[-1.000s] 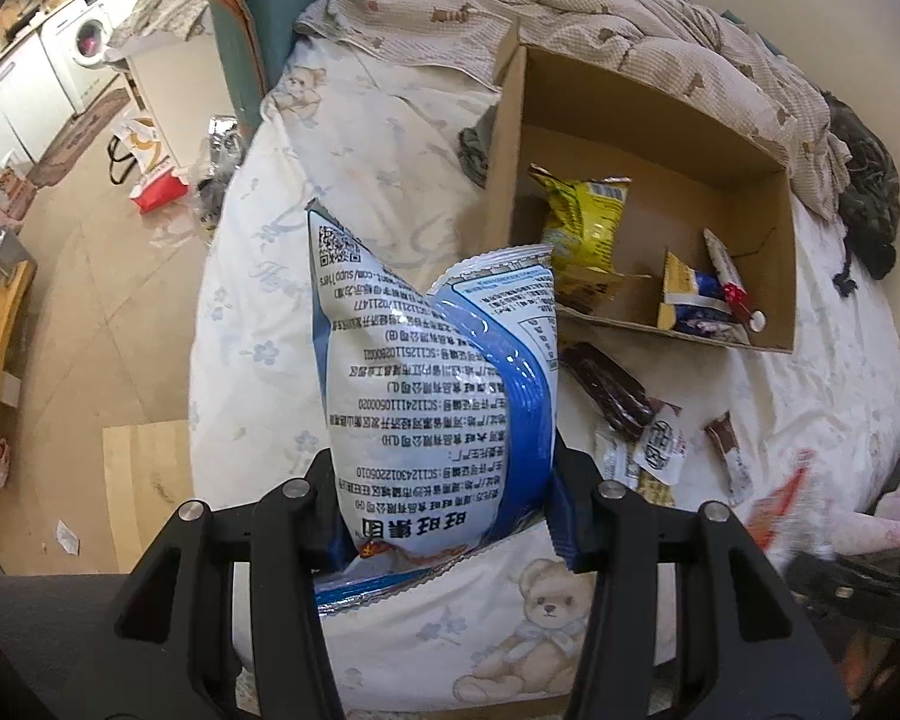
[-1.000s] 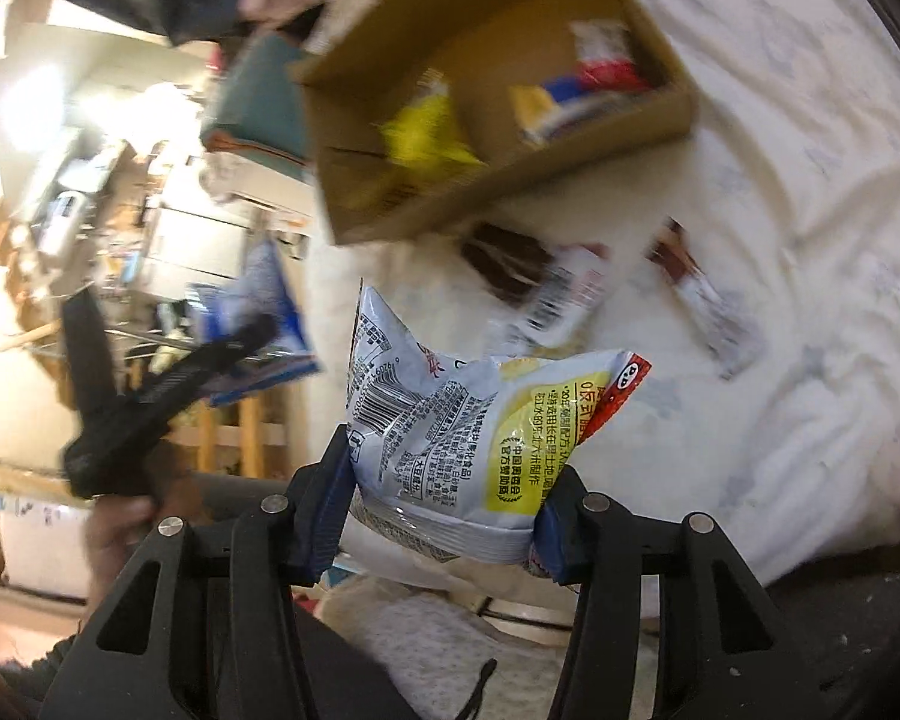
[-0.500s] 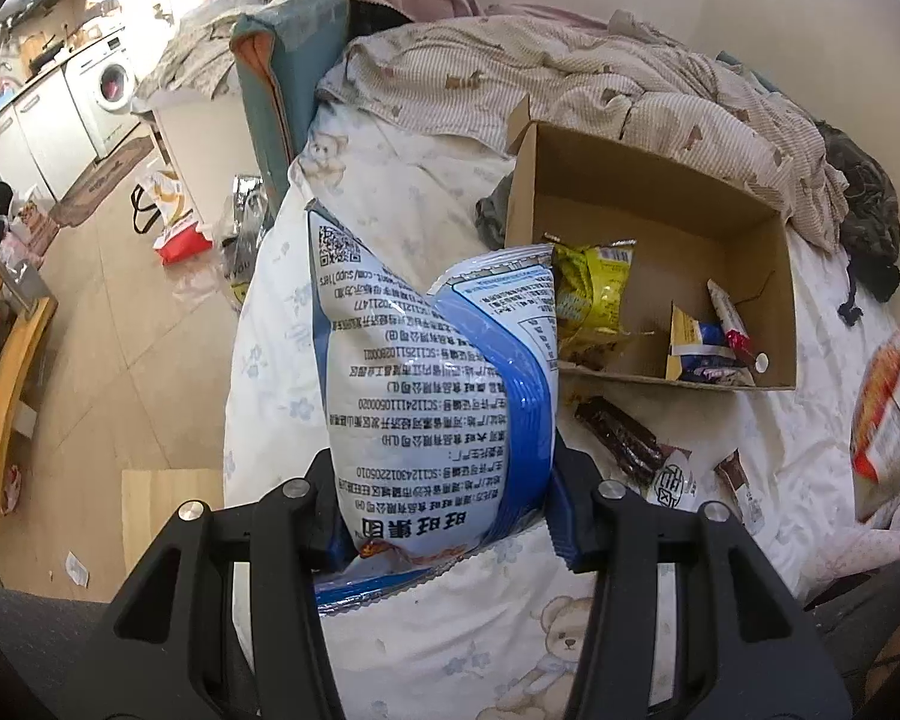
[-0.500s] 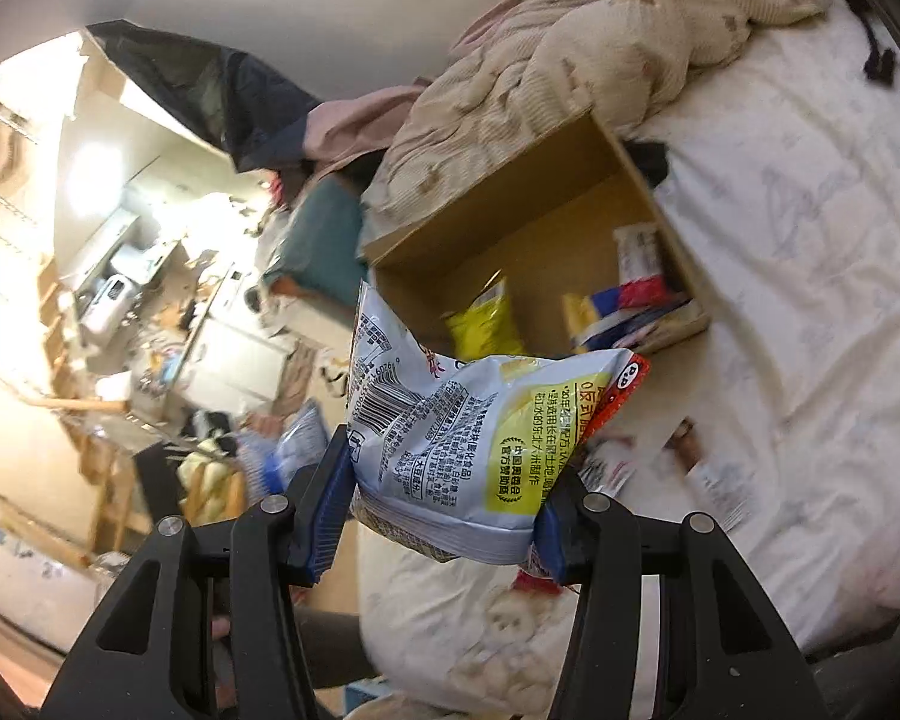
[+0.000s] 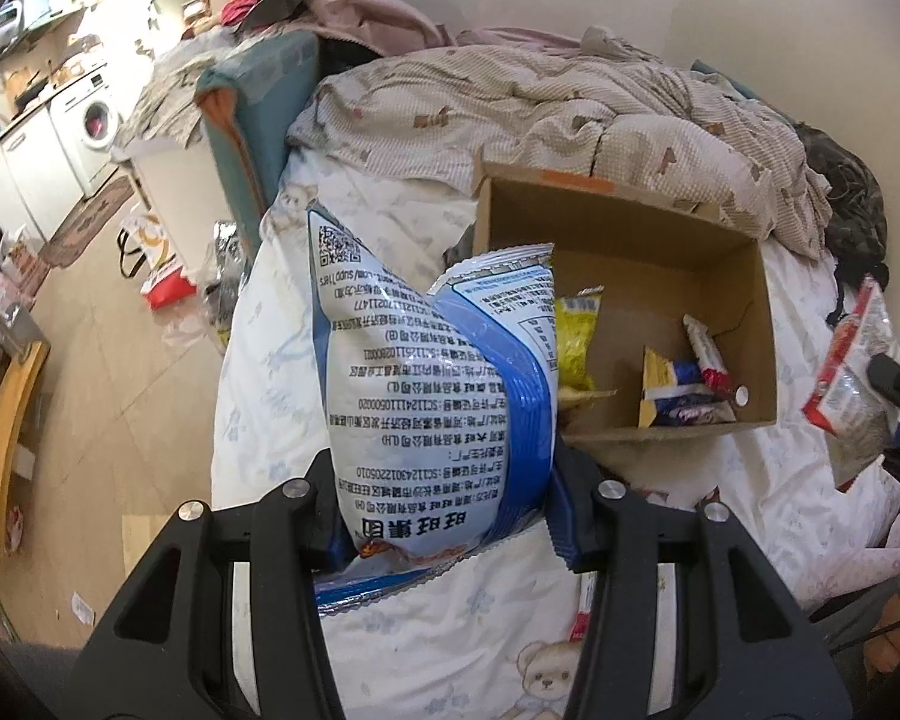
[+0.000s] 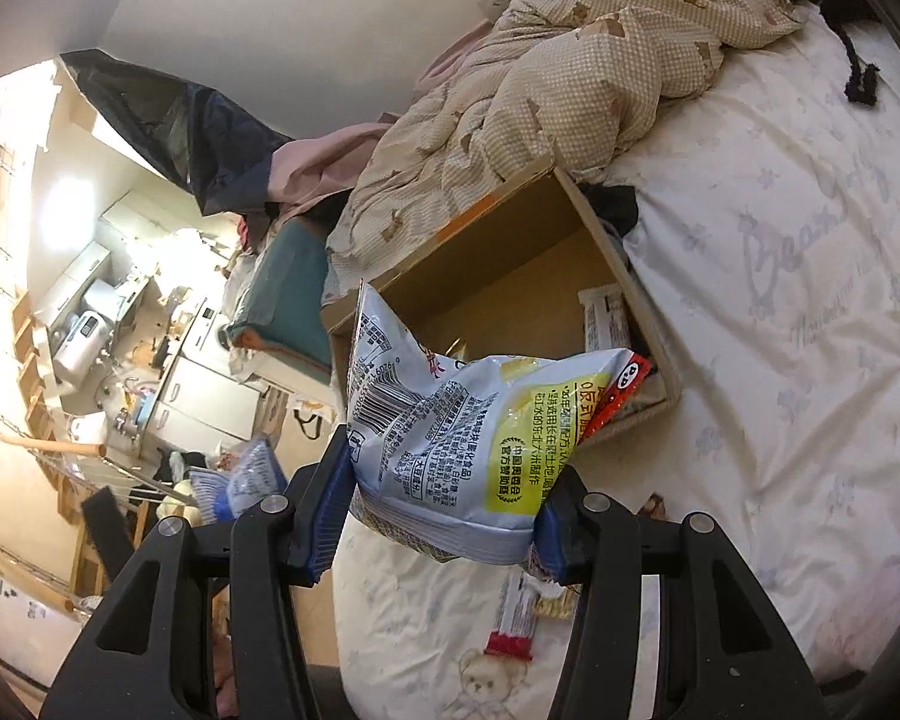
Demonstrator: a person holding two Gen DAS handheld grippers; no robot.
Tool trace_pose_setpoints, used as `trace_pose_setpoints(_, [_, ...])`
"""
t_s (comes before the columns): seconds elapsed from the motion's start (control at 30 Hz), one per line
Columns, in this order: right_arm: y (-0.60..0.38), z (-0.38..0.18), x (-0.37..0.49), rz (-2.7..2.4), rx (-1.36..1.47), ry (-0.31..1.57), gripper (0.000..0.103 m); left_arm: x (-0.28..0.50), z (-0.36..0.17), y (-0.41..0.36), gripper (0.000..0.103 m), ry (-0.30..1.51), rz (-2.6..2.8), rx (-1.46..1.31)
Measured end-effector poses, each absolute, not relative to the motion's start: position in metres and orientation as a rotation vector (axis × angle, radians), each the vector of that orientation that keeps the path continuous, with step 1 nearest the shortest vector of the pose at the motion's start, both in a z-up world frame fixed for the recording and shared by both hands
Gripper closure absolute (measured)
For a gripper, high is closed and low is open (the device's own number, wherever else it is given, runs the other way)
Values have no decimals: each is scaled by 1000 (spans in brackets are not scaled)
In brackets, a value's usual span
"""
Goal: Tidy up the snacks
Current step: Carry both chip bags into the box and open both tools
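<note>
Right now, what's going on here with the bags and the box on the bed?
A person is sorting snacks on a bed, a handheld gripper in each hand. The left gripper is clamped on a blue-and-white snack bag; the right gripper is clamped on a pale bag with a yellow panel. Both bags hang in the air on the near side of an open cardboard box, which already holds a yellow packet and a few others. Some small snacks lie loose on the sheet.
</note>
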State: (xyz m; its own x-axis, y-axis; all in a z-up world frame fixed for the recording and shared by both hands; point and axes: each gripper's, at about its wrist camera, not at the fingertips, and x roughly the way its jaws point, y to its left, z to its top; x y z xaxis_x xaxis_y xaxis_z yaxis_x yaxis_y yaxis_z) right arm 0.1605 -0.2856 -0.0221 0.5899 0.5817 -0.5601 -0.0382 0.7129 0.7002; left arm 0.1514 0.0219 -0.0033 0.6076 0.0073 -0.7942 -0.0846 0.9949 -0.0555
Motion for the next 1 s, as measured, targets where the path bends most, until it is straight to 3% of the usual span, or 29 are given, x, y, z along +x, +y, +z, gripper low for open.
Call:
trace_pose_setpoints(0.5, [-309,-35,209,273,750,850,47,213,-3,5,57,899,18,-74])
trace_pose_setpoints(1.0, [-279,-68,263,270,698,988,47,267,-36,-28,57,943,-96,-90])
